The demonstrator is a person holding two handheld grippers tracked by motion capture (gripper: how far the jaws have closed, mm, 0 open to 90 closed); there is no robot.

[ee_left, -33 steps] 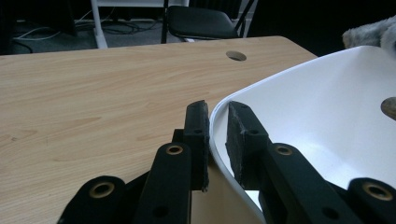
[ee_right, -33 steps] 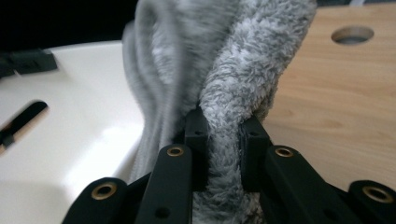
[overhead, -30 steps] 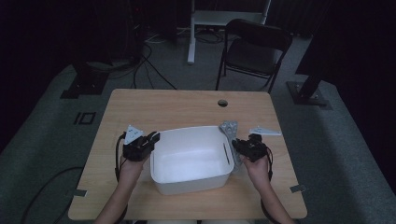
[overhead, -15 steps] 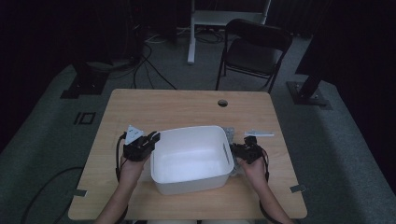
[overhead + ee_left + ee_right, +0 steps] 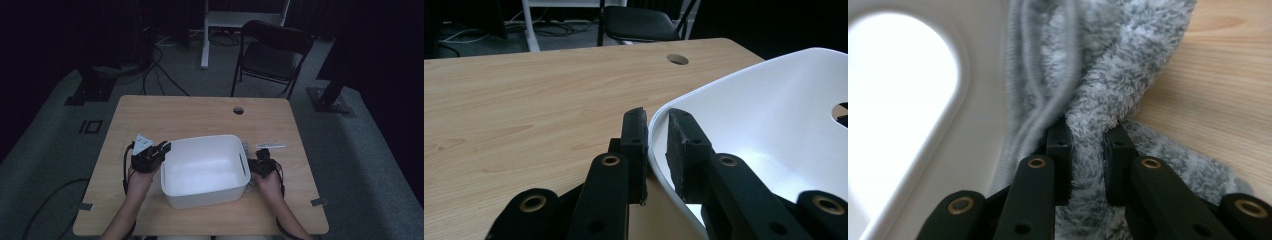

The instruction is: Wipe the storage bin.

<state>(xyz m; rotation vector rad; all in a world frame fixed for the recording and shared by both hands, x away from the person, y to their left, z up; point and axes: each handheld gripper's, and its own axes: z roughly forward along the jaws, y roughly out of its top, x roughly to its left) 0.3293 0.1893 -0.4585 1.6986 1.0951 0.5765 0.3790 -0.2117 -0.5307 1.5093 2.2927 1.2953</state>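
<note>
From the high view, we see a white plastic tub [image 5: 205,170] sitting on the wooden table [image 5: 200,112], with the left tool [image 5: 159,151] at its left rim and the right tool [image 5: 256,167] at its right wall.

In the left gripper view, our left tool [image 5: 656,132] pinches the tub's thin rim [image 5: 658,120] between its pads.

In the right gripper view, our right tool [image 5: 1088,145] is clamped on a fluffy grey cloth [image 5: 1108,75] lying against the tub's outer wall [image 5: 983,65], beside its oval handle hole [image 5: 893,85].
</note>
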